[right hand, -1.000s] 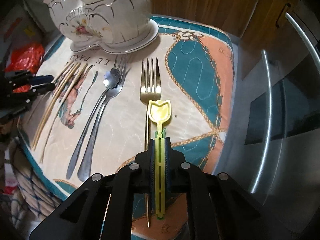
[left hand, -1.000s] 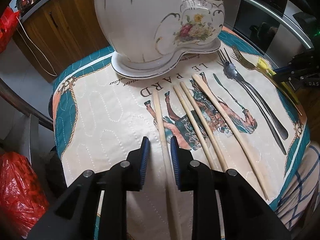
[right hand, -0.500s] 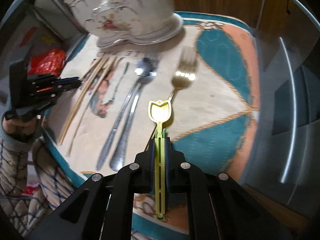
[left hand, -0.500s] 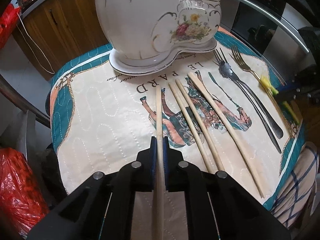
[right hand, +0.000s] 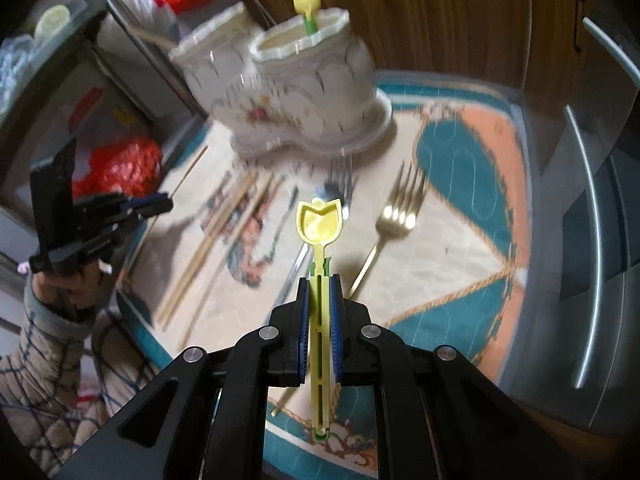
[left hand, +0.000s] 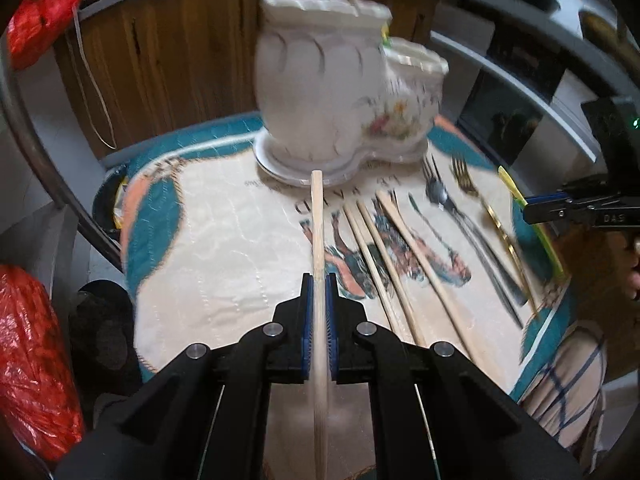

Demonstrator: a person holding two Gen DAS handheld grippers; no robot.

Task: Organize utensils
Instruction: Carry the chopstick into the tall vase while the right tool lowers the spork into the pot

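My left gripper point(left hand: 319, 280) is shut on a wooden chopstick point(left hand: 317, 220) and holds it above the mat, tip toward the white ceramic holder point(left hand: 340, 92). Three more chopsticks point(left hand: 384, 248) lie on the mat to its right. My right gripper point(right hand: 319, 280) is shut on a yellow tulip-shaped spoon point(right hand: 319, 226), lifted above the mat. The holder point(right hand: 288, 92) has two cups; another yellow spoon point(right hand: 307, 4) stands in the nearer one. A gold fork point(right hand: 394, 220) and dark utensils point(right hand: 338, 184) lie on the mat.
A patterned quilted mat point(left hand: 224, 240) covers the small table. Red plastic bags point(left hand: 28, 340) sit at the left below the table. A wooden cabinet point(left hand: 168, 60) stands behind, and a steel appliance point(right hand: 592, 240) at the right.
Both grippers have lifted up off the mat with their utensils. The left gripper closed on the chopstick one second ago and now holds it raised toward the holder.
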